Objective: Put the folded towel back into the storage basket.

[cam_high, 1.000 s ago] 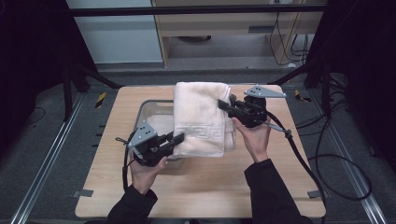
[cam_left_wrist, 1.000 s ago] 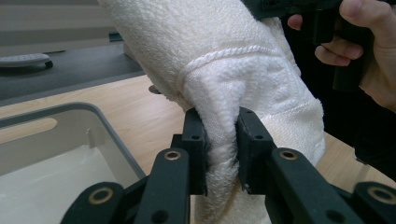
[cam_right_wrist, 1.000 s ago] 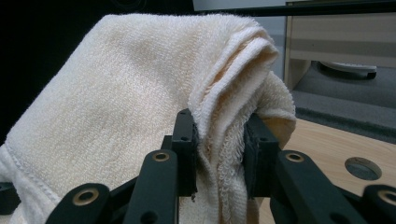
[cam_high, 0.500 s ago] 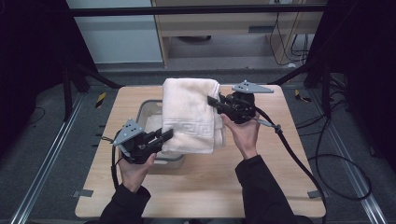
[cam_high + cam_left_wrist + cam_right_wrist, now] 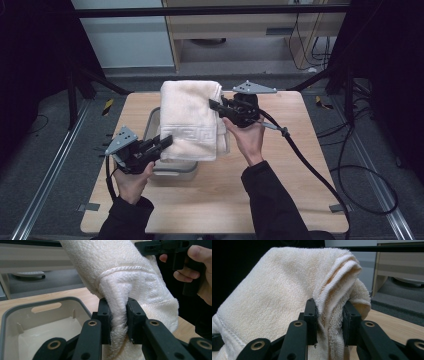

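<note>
Both hands have carried the towel (image 5: 192, 120) leftward, over the bin (image 5: 170, 167) on the wooden table (image 5: 295, 165). The left gripper (image 5: 167, 141) reaches from low at the near left, clamped on the towel's near corner; the right gripper (image 5: 214, 106) points left from a raised hand, pinching the far folded edge. The towel is cream terry with a woven border, the bin grey plastic with rounded corners.
</note>
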The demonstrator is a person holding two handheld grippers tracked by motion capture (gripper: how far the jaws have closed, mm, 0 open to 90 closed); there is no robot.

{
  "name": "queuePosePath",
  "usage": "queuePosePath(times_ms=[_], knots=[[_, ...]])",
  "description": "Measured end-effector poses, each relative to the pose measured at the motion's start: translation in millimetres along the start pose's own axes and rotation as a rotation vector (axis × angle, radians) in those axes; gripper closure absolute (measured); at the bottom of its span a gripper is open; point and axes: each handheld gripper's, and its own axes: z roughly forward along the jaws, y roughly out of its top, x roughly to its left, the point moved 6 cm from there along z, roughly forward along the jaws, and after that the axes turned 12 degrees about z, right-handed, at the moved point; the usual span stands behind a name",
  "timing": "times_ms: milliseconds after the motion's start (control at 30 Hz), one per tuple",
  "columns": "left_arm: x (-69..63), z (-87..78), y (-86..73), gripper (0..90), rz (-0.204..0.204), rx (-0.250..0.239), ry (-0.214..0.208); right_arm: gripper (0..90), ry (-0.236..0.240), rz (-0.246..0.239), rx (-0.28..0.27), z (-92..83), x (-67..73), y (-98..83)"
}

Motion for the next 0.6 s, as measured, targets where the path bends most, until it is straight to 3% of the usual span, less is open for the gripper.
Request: queuePosePath(times_ms=[600], knots=[[32.8,-27.2,-11.1,75.0,-0.04,0.014,0.051,70.3,0.029,-0.009,0.032,43.2,29.0,-2.1]])
